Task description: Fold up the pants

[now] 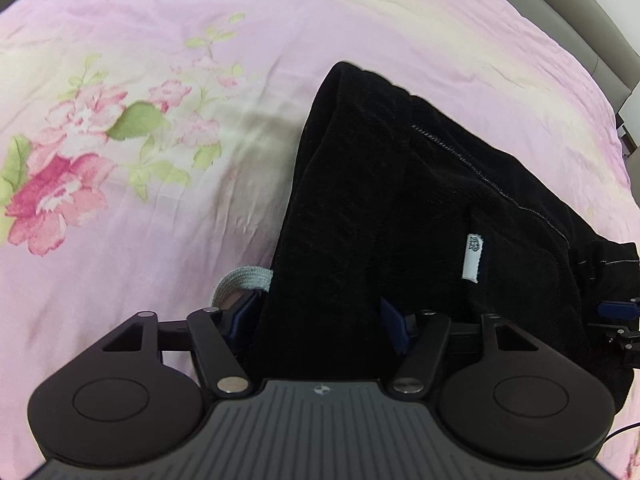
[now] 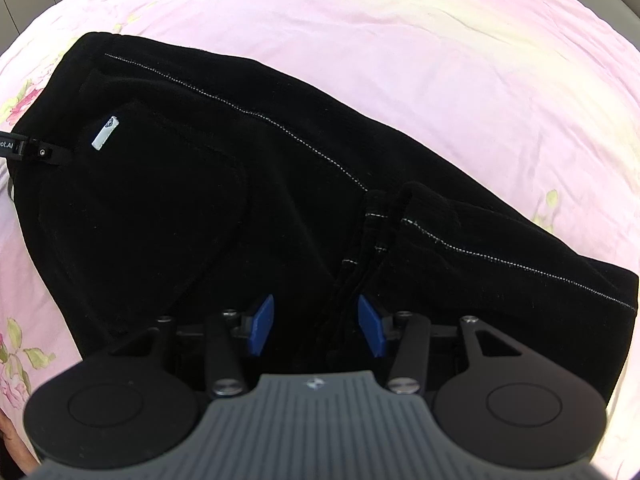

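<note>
Black velvety pants (image 1: 380, 200) lie folded on a pink floral bedspread (image 1: 160, 60). A white label (image 1: 474, 256) and a pale side seam show on them. My left gripper (image 1: 320, 320) is wide open, its blue pads on either side of the waist end; a grey drawstring (image 1: 244, 276) loops by the left pad. My right gripper (image 2: 316, 324) is open, its blue pads (image 2: 262, 326) astride bunched leg cuffs (image 2: 384, 232). The pants also fill the right wrist view (image 2: 200, 200). The left gripper's tip shows at that view's left edge (image 2: 36, 150).
The bedspread (image 2: 440, 40) stretches beyond the pants on all sides. A grey padded bed frame (image 1: 592, 12) runs along the upper right. The right gripper's tip shows at the right edge of the left wrist view (image 1: 620, 320).
</note>
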